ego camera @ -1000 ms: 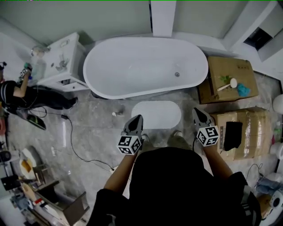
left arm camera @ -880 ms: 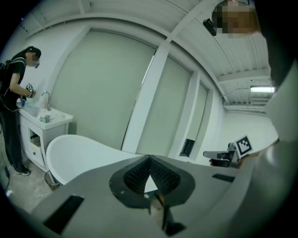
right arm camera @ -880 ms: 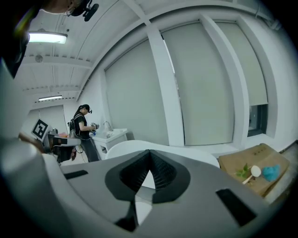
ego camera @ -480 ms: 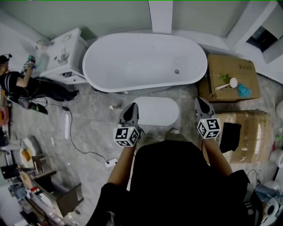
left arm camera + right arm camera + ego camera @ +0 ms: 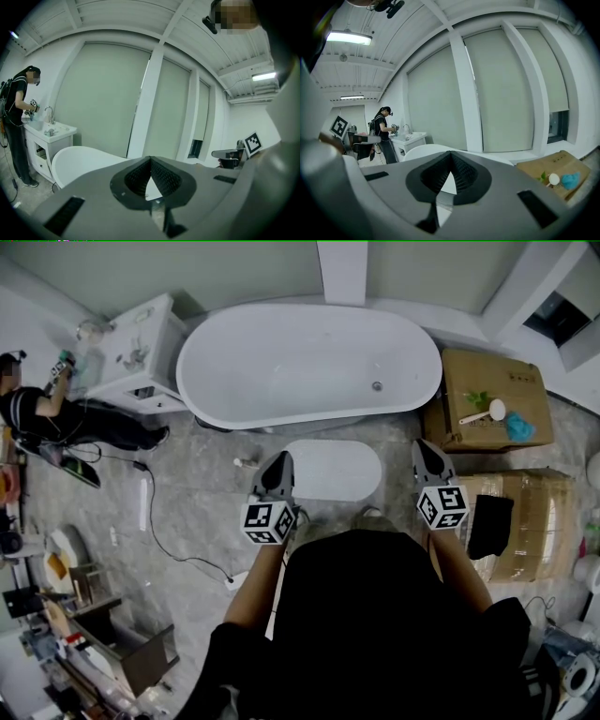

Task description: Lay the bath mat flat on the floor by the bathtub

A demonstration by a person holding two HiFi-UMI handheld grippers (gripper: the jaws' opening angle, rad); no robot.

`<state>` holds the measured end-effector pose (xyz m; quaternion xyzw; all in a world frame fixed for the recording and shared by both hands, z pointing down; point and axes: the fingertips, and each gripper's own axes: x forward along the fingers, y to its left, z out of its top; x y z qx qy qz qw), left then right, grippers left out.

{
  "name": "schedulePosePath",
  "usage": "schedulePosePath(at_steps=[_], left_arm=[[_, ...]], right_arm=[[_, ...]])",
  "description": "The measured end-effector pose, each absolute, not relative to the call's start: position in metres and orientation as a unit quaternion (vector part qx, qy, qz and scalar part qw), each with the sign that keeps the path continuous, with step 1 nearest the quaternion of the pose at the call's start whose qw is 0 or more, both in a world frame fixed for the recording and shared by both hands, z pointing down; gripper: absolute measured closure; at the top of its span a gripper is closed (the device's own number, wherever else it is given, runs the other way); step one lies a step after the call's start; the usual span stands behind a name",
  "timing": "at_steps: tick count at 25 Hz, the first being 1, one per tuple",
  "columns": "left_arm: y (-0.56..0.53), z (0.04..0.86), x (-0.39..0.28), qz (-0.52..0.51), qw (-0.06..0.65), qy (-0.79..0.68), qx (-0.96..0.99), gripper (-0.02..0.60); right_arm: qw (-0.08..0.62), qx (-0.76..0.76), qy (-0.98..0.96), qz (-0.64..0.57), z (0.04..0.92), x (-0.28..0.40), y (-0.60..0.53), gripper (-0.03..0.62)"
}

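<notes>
A white oval bath mat (image 5: 334, 470) lies flat on the grey floor just in front of the white bathtub (image 5: 309, 362). My left gripper (image 5: 280, 465) is held above the floor at the mat's left end, shut and empty. At the mat's right, my right gripper (image 5: 425, 452) is likewise shut with nothing in it. In the left gripper view the closed jaws (image 5: 150, 161) point over the tub (image 5: 84, 159). The right gripper view shows its closed jaws (image 5: 450, 154) aimed the same way, with the tub (image 5: 426, 151) behind them.
A white vanity (image 5: 136, 352) stands left of the tub, and a person (image 5: 56, 418) in black works at it. Cardboard boxes (image 5: 487, 399) (image 5: 516, 512) sit to the right of the tub. A cable (image 5: 169, 540) trails over the floor at left, with clutter (image 5: 75, 615) at lower left.
Both grippers have drawn slightly back and up from the mat; the mat stays flat by the tub. The person at the vanity has shifted a little.
</notes>
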<state>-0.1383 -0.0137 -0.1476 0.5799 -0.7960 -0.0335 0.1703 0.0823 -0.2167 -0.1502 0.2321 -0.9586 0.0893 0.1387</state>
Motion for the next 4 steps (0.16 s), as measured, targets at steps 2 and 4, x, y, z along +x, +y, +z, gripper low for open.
schedulePosePath(at_steps=[2, 4], left_arm=[[-0.0126, -0.1489, -0.1413, -0.032, 0.168, -0.796, 0.581, 0.563], [-0.0117, -0.1497, -0.1444, -0.031, 0.168, -0.796, 0.581, 0.563]], right_arm=[[0.14, 0.231, -0.959, 0.09, -0.15, 0.0803, -0.2139, 0.572], [0.141, 0.229, -0.959, 0.089, -0.1499, 0.078, -0.212, 0.572]])
